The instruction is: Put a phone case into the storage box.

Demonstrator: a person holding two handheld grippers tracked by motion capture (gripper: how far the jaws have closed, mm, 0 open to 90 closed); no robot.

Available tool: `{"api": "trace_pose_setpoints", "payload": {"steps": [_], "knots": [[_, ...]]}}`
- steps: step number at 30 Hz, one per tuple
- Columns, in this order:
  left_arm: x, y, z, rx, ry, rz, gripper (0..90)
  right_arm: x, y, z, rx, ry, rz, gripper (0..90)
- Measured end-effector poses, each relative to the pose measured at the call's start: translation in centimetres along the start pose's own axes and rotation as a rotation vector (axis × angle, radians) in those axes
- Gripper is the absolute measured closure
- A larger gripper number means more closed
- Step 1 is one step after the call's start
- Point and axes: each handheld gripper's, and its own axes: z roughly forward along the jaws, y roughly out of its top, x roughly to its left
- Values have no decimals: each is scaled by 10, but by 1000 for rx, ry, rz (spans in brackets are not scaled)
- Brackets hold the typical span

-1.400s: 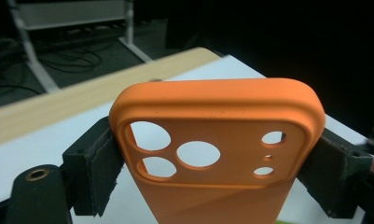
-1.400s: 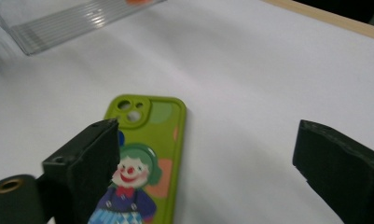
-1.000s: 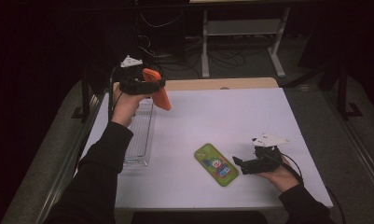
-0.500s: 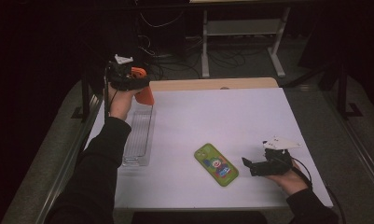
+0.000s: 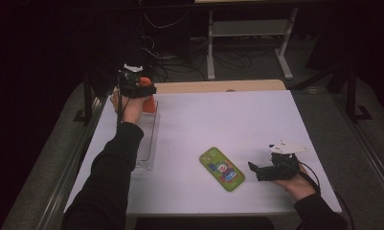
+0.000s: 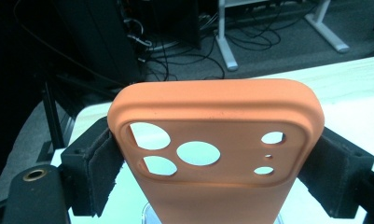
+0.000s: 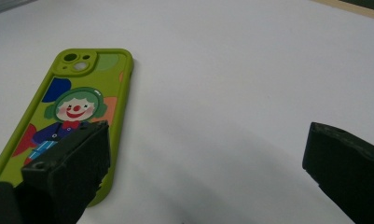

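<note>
left gripper point(image 5: 141, 91) is up at the far left corner of the white table point(image 5: 237, 120), raised over the far end of a clear plastic tray point(image 5: 146, 143) that lies along the table's left edge. it's clamped on an orange phone case point(image 6: 212, 154): in the left gripper view both padded jaws press the case's two long sides, case upright, camera cutouts facing the lens, top edge uppermost. bottom of the case sits just above the tray as far as i can tell from the left gripper view; contact not clear. in the high view only a bit of the orange case point(image 5: 149, 103) shows below the hand.

right gripper point(image 5: 257, 171) is low at the near right of the table, jaws spread wide, holding nothing. it points left toward a green phone case point(image 5: 222, 168) with a clown print, lying flat on the table, printed side up. in the right gripper view the green phone case point(image 7: 77, 107) lies partly behind the left-hand jaw, bare tabletop between the jaws. gripper is just beside the case; touching or not, can't tell.

the two cases are well apart, orange far left, green near centre-right. dark floor, cables and a stand leg beyond the far edge.
</note>
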Motion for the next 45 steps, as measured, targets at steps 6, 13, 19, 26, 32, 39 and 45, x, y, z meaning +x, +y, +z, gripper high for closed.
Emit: {"api": "trace_pose_setpoints", "payload": {"steps": [6, 13, 19, 26, 32, 39, 45], "knots": [[1, -6, 10, 19, 20, -39, 147, 0, 1, -1, -7, 2, -4, 0], [0, -11, 18, 31, 39, -60, 141, 1, 2, -1, -7, 8, -6, 0], [-2, -12, 23, 36, 55, -61, 139, 1, 2, -1, -4, 13, 4, 0], [-3, -15, 28, 47, 50, -44, 134, 0, 1, -1, -6, 13, -3, 0], [-1, -16, 29, 71, 19, -59, 78, 1, 2, -1, -4, 15, 0, 1], [4, -14, 21, 84, -10, -41, 0, 1, 2, -2, -10, 14, -5, 1], [11, -11, 9, 70, -17, -38, 0, 1, 1, -5, -13, 5, -9, 1]]}}
